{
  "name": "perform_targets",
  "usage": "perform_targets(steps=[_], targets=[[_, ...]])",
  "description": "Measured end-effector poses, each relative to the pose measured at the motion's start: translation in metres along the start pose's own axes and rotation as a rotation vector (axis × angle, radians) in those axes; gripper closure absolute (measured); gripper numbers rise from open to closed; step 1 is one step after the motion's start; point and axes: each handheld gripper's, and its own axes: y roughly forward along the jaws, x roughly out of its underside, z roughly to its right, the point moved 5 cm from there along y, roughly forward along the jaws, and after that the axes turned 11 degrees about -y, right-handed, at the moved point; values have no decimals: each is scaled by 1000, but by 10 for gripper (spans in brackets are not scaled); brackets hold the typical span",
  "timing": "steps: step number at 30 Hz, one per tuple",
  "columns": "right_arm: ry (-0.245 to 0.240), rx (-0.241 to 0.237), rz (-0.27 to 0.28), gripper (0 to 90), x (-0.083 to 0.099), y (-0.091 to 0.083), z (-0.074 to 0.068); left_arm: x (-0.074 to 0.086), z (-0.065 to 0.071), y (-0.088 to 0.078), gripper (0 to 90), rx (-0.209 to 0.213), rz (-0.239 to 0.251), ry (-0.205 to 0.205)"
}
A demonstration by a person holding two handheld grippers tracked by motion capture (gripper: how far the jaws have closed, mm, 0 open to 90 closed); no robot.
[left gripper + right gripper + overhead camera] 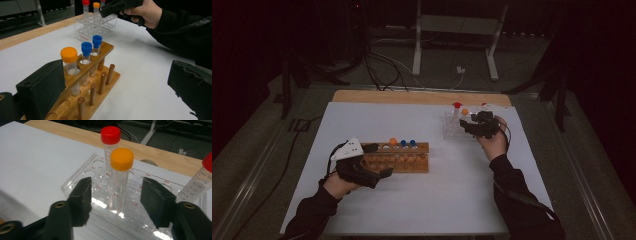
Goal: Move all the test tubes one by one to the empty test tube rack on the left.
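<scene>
A wooden rack holds one orange-capped tube and two blue-capped tubes. My left gripper straddles the rack's left end. Its jaws stand wide, one beside the rack and the other well clear of it. A clear plastic rack at the back right holds a red-capped tube and an orange-capped tube. Another red-capped tube leans at the right edge of the right gripper view. My right gripper has a jaw on either side of the orange-capped tube, with a gap on both sides.
The white sheet covers the table, with a strip of bare wood along the far edge. The wooden rack has a row of upright pegs in front. Cables and a table frame lie on the floor beyond.
</scene>
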Motion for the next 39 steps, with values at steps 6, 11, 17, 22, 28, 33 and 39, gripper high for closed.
perform_targets(steps=[6,11,17,22,28,33,39], targets=[[-3,5,-17,552,-1,12,1,0,-1,1,21,-1,-3,-1],[1,3,-27,644,-3,18,2,1,-1,1,21,-2,-5,-1],[-2,18,-47,735,-4,21,5,1,-2,1,21,-4,-7,1],[-1,20,-46,741,-7,18,6,1,-2,2,21,0,-11,-2],[-10,23,-21,742,-18,8,8,0,-2,1,21,0,-10,-4],[-22,28,4,743,-29,-5,8,-1,-1,1,21,2,-13,0],[-50,35,35,743,-41,-21,6,-2,0,2,21,4,-15,4]])
